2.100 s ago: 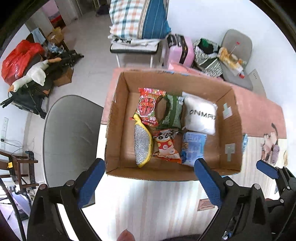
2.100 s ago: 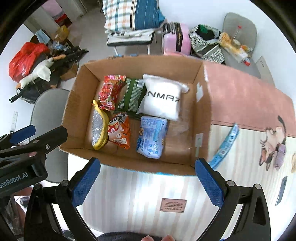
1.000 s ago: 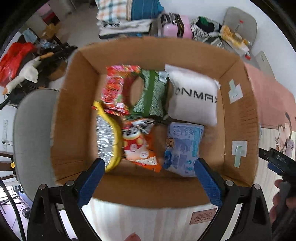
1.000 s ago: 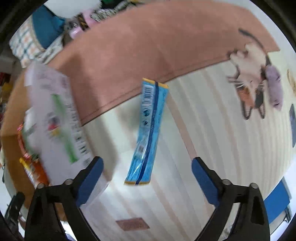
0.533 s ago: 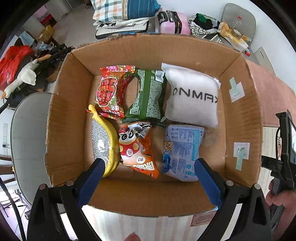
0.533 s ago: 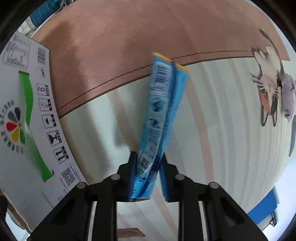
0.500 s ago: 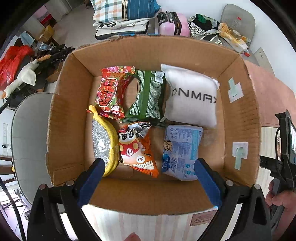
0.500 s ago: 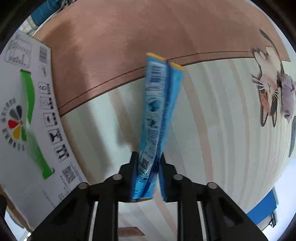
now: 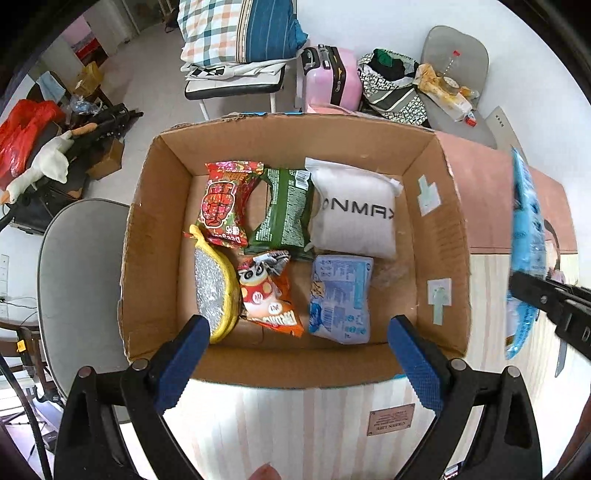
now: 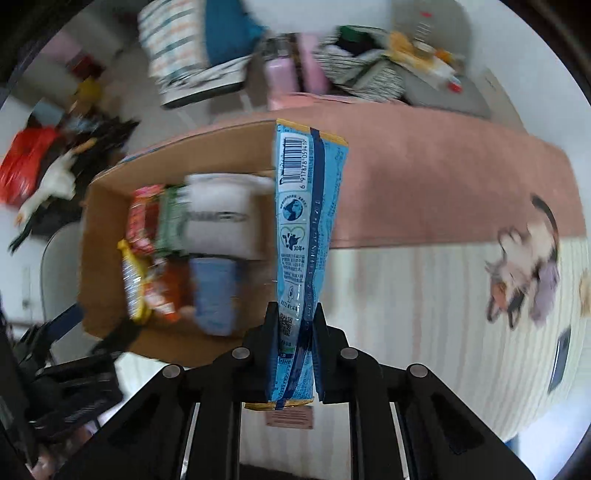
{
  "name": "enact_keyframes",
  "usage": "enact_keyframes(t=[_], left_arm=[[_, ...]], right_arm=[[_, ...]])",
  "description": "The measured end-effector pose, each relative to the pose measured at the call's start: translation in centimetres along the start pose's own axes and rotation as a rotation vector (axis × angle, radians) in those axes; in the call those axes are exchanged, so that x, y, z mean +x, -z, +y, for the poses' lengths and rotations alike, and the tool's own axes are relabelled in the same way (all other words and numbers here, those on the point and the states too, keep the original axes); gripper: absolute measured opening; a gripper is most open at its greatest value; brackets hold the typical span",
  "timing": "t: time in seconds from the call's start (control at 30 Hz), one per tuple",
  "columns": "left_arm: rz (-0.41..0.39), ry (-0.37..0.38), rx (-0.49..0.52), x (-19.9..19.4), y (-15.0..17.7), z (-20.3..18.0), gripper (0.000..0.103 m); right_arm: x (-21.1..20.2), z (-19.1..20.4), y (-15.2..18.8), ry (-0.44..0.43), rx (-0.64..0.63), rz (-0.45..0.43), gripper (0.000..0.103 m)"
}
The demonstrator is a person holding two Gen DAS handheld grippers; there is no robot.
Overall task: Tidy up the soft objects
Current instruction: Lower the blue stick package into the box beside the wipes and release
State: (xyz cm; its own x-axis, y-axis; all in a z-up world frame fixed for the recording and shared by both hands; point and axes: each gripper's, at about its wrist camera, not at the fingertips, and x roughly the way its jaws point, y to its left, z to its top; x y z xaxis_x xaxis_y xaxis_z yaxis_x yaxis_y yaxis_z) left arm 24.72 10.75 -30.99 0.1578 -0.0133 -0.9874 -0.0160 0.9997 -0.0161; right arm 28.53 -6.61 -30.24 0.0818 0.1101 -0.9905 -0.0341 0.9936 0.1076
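Note:
A cardboard box [image 9: 439, 258] stands on the table and holds several soft packs: a red snack bag [image 9: 221, 201], a green bag [image 9: 286, 210], a white pillow pack [image 9: 354, 214], a yellow-edged silver sponge [image 9: 214, 288], an orange bag [image 9: 267, 299] and a light blue pack [image 9: 340, 299]. My left gripper [image 9: 295, 354] is open and empty over the box's near wall. My right gripper [image 10: 295, 328] is shut on a long blue packet [image 10: 306, 221], held in the air right of the box [image 10: 107, 229]. The packet also shows in the left wrist view [image 9: 526, 236].
The table has a pink and striped cloth with a cat print [image 10: 524, 273]. A grey chair [image 9: 77, 280] stands left of the box. Behind are a bench with a plaid pillow [image 9: 240, 33], a pink suitcase [image 9: 332, 77] and a cluttered chair [image 9: 443, 85].
My right gripper closed on the blue packet on the table, lifted it and swung it toward the box. My left gripper pulled back a little from the box.

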Motion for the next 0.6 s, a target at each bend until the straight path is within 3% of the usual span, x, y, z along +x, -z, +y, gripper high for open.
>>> enact_keyframes(t=[0.17, 0.47, 0.53, 0.57, 0.6], left_arm=[[0.015, 0.0, -0.019, 2.5, -1.8, 0.9, 0.099], [0.066, -0.009, -0.023, 5.8, -3.1, 1.8, 0.099], [0.073, -0.005, -0.025, 5.9, -3.0, 1.9, 0.099], [0.071, -0.014, -0.028, 5.8, -3.0, 2.0, 0.098], [0.062, -0.02, -0.032, 5.6, -3.0, 2.2, 0.099]], right_arm=[[4.4, 3.4, -2.4, 0.032, -0.032, 0.086, 0.016], [11.3, 3.7, -3.3, 0.113, -0.059, 0.197, 0.017], [12.0, 3.9, -3.3, 0.129, -0.057, 0.209, 0.03], [11.9, 3.8, -3.4, 0.126, -0.054, 0.2, 0.049], [11.7, 3.7, -3.4, 0.104, -0.047, 0.195, 0.054]])
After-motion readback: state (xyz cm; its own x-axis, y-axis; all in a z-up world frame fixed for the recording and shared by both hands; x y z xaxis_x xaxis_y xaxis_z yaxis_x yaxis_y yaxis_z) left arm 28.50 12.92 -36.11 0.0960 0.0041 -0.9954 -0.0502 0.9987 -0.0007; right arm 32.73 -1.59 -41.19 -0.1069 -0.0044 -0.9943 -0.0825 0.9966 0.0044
